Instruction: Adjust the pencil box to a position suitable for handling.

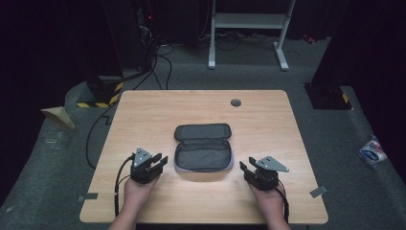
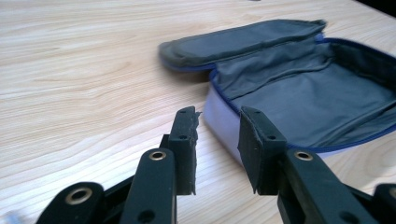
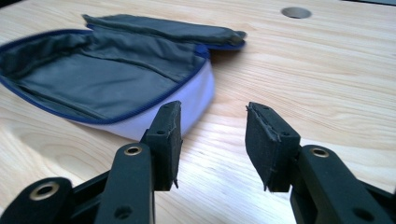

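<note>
A grey pouch (image 1: 203, 147) lies unzipped in the middle of the table (image 1: 143, 110), its lid flap thrown back toward twelve o'clock and the lined tray nearer the person. The left gripper (image 1: 161, 161) rests at about nine o'clock of the pouch, the right gripper (image 1: 243, 167) at about three; both have their jaws parted with nothing between them, and neither touches the fabric. It looks light and limp to me: thin cloth walls and a slack lining that would sag if lifted by one edge. The firmer bet seems the zip-edged rim, or the flap's far edge for folding it shut. A small round hole (image 1: 235, 102) sits well beyond, at one o'clock.
</note>
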Available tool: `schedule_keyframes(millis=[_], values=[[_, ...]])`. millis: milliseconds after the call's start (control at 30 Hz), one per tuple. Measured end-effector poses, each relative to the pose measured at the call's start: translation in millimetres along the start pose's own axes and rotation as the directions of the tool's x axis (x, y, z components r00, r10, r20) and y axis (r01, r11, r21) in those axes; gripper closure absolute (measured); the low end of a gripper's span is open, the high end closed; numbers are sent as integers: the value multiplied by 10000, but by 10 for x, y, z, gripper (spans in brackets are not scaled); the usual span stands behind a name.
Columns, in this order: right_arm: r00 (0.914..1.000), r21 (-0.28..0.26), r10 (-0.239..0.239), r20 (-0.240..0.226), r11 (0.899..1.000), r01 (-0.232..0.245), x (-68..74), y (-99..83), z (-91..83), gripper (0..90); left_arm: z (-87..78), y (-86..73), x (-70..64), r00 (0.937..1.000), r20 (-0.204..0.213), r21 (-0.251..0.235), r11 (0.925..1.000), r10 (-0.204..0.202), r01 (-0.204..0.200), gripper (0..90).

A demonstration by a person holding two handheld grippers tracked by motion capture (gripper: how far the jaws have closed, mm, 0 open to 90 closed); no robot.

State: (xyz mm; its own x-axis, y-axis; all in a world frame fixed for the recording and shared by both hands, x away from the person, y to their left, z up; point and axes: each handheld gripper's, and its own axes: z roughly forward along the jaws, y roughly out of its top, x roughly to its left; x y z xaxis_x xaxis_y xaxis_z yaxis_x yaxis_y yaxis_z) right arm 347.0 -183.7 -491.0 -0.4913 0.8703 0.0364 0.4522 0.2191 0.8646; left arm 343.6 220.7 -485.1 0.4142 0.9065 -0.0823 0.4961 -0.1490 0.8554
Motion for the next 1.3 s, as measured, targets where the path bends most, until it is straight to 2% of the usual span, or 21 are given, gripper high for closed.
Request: schedule_keyframes(millis=[300,433,600,700,767,833,900,967,1067,1200,1300], values=[[9992,509,-159,366,9986,140,-179,-144,-82,508,-118,-92,211,9972,-739,394,9992,74,-45,656],[9988,803,-61,485,9968,22,-280,-191,-97,481,-180,-166,311,9941,-1081,571,9983,-85,147,668],[9975,1141,-193,674,9934,115,-405,-272,-156,471,-333,-294,470,9822,-1874,847,9960,-110,273,750],[9974,1197,96,715,9926,-182,-450,-300,-164,471,-438,-363,571,9720,-2335,917,9946,-257,484,761],[9972,1256,110,739,9919,-203,-461,-309,-147,471,-504,-411,614,9637,-2655,970,9937,-276,552,769],[9975,1331,41,710,9910,-136,-452,-319,-133,471,-540,-459,650,9603,-2766,1116,9913,-370,703,778],[9977,1416,-116,669,9899,21,-440,-327,-120,471,-542,-510,666,9585,-2829,1338,9881,-348,754,783],[9980,1538,-10,632,9881,-88,-437,-337,-111,471,-516,-551,681,9589,-2827,1585,9847,-249,723,784],[9984,1691,142,550,9853,-233,-460,-359,-88,471,-454,-573,687,9636,-2663,1809,9807,-241,745,785],[9980,1768,222,598,9837,-324,-462,-368,-80,469,-370,-549,655,9652,-2613,1944,9799,83,442,784],[9980,1823,214,602,9827,-320,-461,-372,-63,469,-285,-540,669,9644,-2645,1990,9789,81,464,784]])
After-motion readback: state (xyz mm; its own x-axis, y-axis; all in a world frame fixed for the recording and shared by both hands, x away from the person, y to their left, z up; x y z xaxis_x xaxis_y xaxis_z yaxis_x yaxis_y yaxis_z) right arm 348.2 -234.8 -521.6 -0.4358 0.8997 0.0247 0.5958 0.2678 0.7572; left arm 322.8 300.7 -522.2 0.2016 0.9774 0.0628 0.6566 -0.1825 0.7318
